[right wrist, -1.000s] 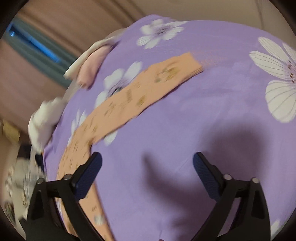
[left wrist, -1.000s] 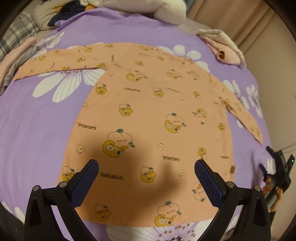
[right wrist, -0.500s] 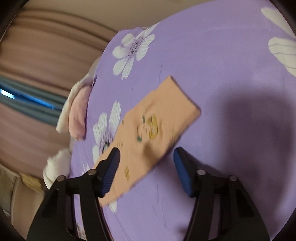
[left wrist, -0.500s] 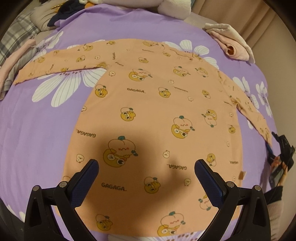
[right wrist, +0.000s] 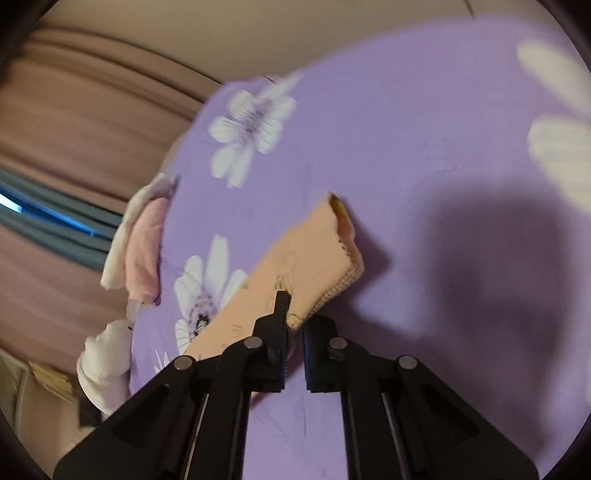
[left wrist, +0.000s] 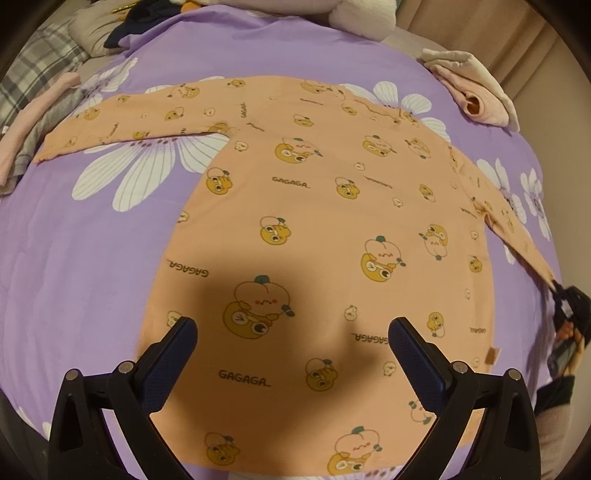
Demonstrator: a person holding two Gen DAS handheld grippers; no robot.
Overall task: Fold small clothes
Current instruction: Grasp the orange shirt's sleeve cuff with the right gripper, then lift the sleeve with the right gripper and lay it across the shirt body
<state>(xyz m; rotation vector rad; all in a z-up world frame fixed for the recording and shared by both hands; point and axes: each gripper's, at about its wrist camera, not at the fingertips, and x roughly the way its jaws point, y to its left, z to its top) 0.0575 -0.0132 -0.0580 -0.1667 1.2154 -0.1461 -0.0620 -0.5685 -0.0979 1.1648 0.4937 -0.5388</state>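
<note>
A small orange long-sleeved shirt (left wrist: 332, 206) with cartoon prints lies flat on the purple flowered bedsheet (left wrist: 74, 251), both sleeves spread out. My left gripper (left wrist: 291, 339) is open and empty, hovering above the shirt's lower body. My right gripper (right wrist: 293, 325) is shut on the cuff end of the shirt's right sleeve (right wrist: 306, 254), which is lifted a little off the sheet. The right gripper also shows in the left wrist view (left wrist: 567, 310) at the sleeve tip on the far right.
A pink and cream folded garment (left wrist: 476, 92) lies at the bed's far right corner; it also shows in the right wrist view (right wrist: 140, 243). Grey plaid and pink clothes (left wrist: 29, 110) lie at the left edge. White bedding (left wrist: 362, 18) and dark clothes (left wrist: 122, 31) sit beyond.
My right gripper moved onto the sleeve cuff and closed on it. My left gripper moved slightly forward over the shirt and stayed open.
</note>
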